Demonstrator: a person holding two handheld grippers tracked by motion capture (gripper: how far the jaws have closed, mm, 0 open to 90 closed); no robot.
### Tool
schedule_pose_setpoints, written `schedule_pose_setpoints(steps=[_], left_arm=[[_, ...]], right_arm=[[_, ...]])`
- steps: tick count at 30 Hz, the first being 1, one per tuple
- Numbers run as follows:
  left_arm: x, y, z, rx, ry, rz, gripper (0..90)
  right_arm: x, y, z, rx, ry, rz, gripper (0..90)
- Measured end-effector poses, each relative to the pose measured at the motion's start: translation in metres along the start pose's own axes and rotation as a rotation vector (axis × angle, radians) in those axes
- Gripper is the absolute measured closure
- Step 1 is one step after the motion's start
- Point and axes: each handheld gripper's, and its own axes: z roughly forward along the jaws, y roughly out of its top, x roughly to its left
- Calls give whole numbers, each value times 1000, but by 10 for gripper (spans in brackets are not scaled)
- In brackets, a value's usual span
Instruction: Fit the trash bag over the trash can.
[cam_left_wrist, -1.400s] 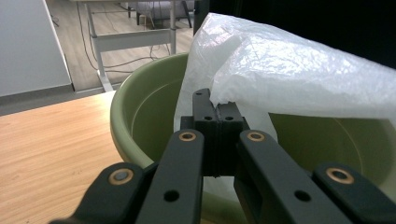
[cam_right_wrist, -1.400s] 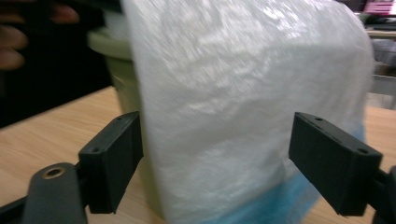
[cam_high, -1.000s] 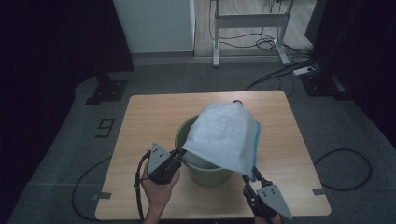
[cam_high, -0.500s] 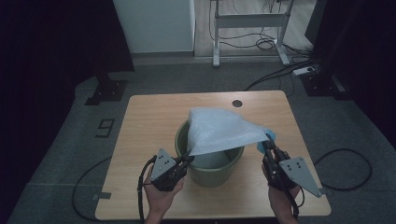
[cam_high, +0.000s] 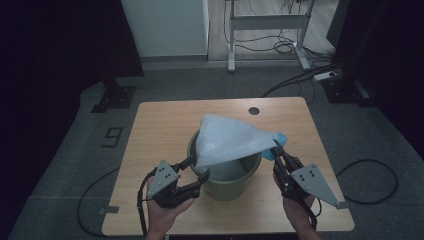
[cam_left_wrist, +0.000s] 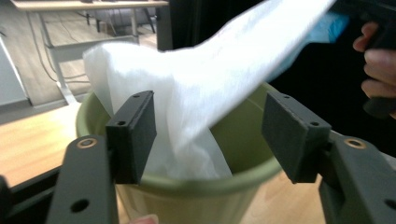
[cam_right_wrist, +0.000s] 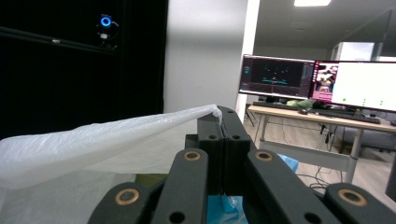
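Wooden table (cam_high: 165, 125): right hand-held gripper (cam_high: 276, 148) pinches white bag (cam_high: 227, 140).

I see the bin (cam_high: 225, 172) on the table (cam_high: 165, 130), near the front edge and about in the middle. The plastic bag (cam_high: 230, 142) sits partly in the bin and stretches up and out over its right side. My left gripper (cam_high: 192, 177) is just left of the bin, with the bin's rim between its jaws. My right gripper (cam_high: 278, 154) is just right of the bin, at the bag's far corner. A desk frame (cam_high: 265, 22) stands on the floor behind the table.
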Motion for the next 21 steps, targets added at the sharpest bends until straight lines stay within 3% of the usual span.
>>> schedule_pose_setpoints(steps=[7, 13, 21], left_arm=[[2, 13, 11, 11, 14, 31, 305], [2, 11, 20, 8, 6, 19, 279], [-7, 10, 28, 8, -1, 57, 242]], right_arm=[[9, 2, 6, 9, 63, 8, 882], [15, 7, 10, 12, 83, 30, 882], [22, 15, 19, 32, 112, 70, 882]])
